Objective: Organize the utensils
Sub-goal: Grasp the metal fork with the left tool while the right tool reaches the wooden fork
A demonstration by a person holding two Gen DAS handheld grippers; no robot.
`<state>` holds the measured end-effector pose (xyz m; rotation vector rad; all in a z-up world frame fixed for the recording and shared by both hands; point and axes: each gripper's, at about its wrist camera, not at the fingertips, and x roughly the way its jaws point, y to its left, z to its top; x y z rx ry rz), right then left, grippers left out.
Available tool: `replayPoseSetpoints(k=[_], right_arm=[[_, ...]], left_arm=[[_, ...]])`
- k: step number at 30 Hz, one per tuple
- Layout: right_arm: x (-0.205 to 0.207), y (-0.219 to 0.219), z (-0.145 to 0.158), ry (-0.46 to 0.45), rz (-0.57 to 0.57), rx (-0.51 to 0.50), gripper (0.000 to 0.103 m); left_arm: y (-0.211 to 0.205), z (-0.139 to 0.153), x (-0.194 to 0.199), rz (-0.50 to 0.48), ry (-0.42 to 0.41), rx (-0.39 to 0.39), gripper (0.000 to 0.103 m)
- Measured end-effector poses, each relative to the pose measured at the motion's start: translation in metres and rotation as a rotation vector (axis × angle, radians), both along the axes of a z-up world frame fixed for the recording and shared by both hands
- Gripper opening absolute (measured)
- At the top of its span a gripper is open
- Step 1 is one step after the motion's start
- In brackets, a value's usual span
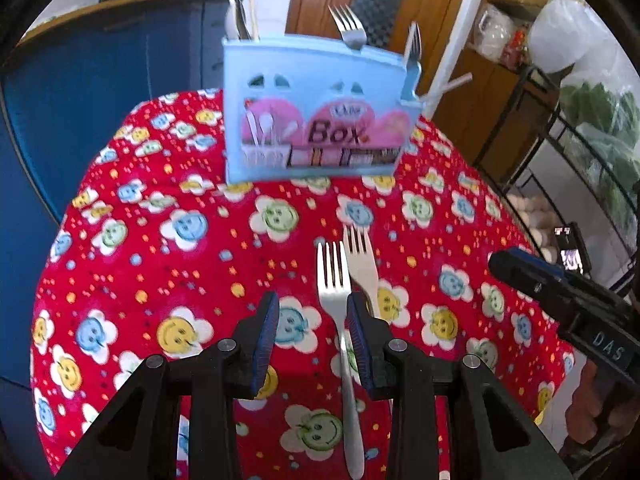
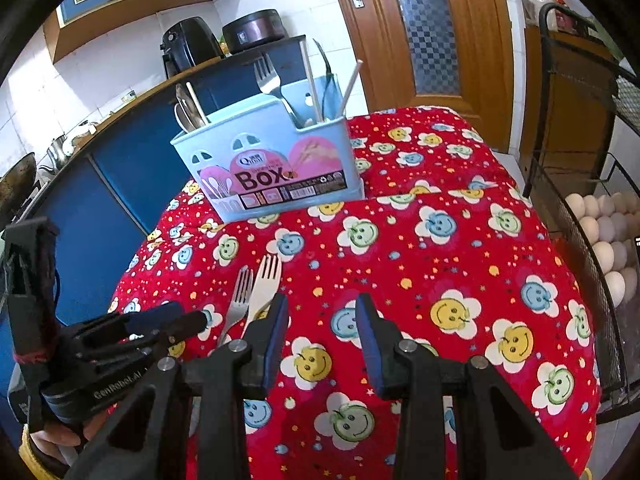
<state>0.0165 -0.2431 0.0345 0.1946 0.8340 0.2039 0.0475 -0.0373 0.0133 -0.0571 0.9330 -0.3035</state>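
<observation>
My left gripper [image 1: 312, 318] hangs released over the steel fork [image 1: 335, 280]: thin, slick, stiff, I'd pinch its neck. Right gripper [image 2: 322, 316] open, empty.

Worktop [image 2: 460, 248] draped in red cloth printed with smiley-face flowers. Beyond it, a wooden door [image 2: 432, 28] with a checkered glass panel and metal handle. Blue cabinets [image 2: 132, 168] with a wood-edged counter run along the left, carrying a black air fryer [image 2: 188, 46] and a dark round cooker [image 2: 254, 30]. White tiled wall [image 2: 120, 64]. Black wire rack [image 2: 580, 184] at right holding eggs [image 2: 604, 232]. Bright daylight.
</observation>
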Motion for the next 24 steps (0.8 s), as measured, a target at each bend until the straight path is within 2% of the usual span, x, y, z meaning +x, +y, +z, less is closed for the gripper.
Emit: replayPoseSetpoints(k=[6, 11, 15, 24], right_arm=[[-0.002, -0.003, -0.005, 0.012, -0.006, 0.007, 0.037], [-0.002, -0.005, -0.006, 0.015, -0.009, 0.01, 0.037], [-0.002, -0.006, -0.008, 0.021, -0.015, 0.015, 0.037], [-0.001, -0.003, -0.013, 0.033, -0.012, 0.019, 0.037]], left_arm=[[-0.008, -0.016, 0.003, -0.018, 0.047, 0.013, 0.036], [-0.008, -0.023, 0.015, -0.002, 0.053, 0.017, 0.036], [-0.008, -0.03, 0.026, -0.001, 0.079, 0.001, 0.036], [-0.025, -0.036, 0.033, -0.06, 0.039, 0.042, 0.035]])
